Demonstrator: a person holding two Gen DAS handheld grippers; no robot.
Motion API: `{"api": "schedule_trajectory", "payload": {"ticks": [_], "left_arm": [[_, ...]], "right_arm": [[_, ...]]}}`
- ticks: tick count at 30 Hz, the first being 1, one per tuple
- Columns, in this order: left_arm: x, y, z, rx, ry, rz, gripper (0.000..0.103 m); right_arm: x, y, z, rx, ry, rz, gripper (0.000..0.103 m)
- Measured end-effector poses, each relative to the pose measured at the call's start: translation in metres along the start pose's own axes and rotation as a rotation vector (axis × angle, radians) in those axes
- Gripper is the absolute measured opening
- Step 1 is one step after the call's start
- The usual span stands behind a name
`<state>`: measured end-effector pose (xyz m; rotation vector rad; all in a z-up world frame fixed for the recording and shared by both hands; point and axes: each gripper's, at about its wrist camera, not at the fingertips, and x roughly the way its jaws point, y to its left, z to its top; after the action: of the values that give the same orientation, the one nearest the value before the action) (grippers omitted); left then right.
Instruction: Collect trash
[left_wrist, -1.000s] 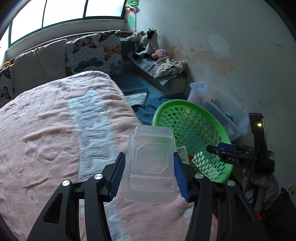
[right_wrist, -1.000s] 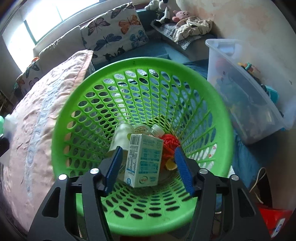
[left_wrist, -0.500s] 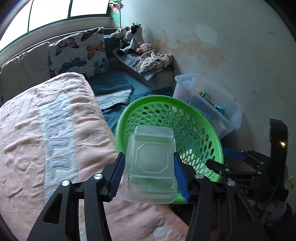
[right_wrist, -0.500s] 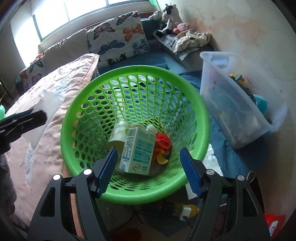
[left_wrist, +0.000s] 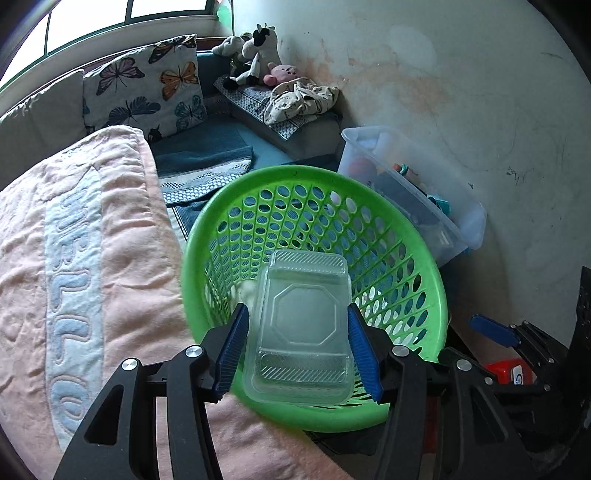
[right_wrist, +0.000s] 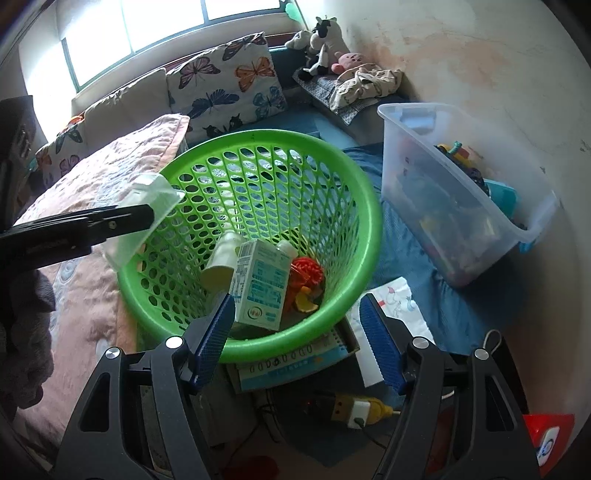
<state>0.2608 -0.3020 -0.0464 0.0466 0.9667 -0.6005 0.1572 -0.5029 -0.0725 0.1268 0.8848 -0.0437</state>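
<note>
My left gripper (left_wrist: 295, 345) is shut on a clear plastic clamshell container (left_wrist: 301, 334) and holds it over the near rim of the green perforated basket (left_wrist: 417, 243). In the right wrist view the same container (right_wrist: 142, 212) hangs at the left rim of the basket (right_wrist: 369, 221), held by the left gripper (right_wrist: 92, 227). Inside the basket lie a white milk carton (right_wrist: 260, 286), a pale bottle (right_wrist: 221, 264), a small capped bottle (right_wrist: 286, 249) and red-orange scraps (right_wrist: 306, 278). My right gripper (right_wrist: 297, 338) is open and empty, pulled back above the basket's near rim.
A pink blanket (left_wrist: 74, 258) covers the bed left of the basket. A clear storage bin (right_wrist: 461, 206) of toys stands to the right. A notebook (right_wrist: 295, 363), a paper sheet (right_wrist: 395, 306) and a power plug (right_wrist: 351, 408) lie on the floor. Butterfly cushions (right_wrist: 229, 92) are behind.
My left gripper carried the clear container from above the blanket to over the basket. My right gripper released the milk carton into the basket, opened wide and drew back.
</note>
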Motion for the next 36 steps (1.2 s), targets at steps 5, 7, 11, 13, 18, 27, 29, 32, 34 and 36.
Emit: {"api": "schedule_trajectory", "payload": {"ticks": [5, 7, 11, 13, 18, 27, 29, 32, 34, 36], "left_arm": [[0.002, -0.003, -0.002, 0.003, 0.001, -0.003, 0.056], [0.001, -0.003, -0.002, 0.003, 0.0, -0.002, 0.056], [-0.004, -0.004, -0.004, 0.005, -0.009, -0.006, 0.056], [-0.007, -0.004, -0.005, 0.004, -0.013, -0.007, 0.057], [-0.022, -0.003, -0.01, 0.014, -0.041, 0.005, 0.061], [-0.059, 0.005, -0.025, 0.014, -0.109, 0.039, 0.076], [-0.069, 0.008, -0.029, 0.014, -0.128, 0.046, 0.08], [-0.085, 0.016, -0.036, -0.001, -0.157, 0.054, 0.084], [-0.098, 0.022, -0.04, -0.014, -0.179, 0.06, 0.087], [-0.108, 0.027, -0.045, -0.02, -0.196, 0.072, 0.088]], "right_arm": [[-0.003, -0.002, -0.004, 0.016, -0.001, 0.005, 0.07], [-0.004, -0.002, -0.005, 0.022, -0.002, 0.009, 0.07], [-0.007, 0.003, -0.008, 0.028, -0.009, 0.018, 0.07], [-0.009, 0.004, -0.009, 0.031, -0.012, 0.022, 0.071], [-0.014, 0.009, -0.013, 0.034, -0.025, 0.026, 0.074], [-0.028, 0.022, -0.016, 0.047, -0.062, 0.046, 0.08], [-0.032, 0.028, -0.018, 0.039, -0.072, 0.053, 0.082], [-0.038, 0.039, -0.021, 0.021, -0.091, 0.056, 0.084], [-0.042, 0.046, -0.023, 0.01, -0.103, 0.058, 0.086], [-0.047, 0.054, -0.025, -0.001, -0.12, 0.063, 0.089]]}}
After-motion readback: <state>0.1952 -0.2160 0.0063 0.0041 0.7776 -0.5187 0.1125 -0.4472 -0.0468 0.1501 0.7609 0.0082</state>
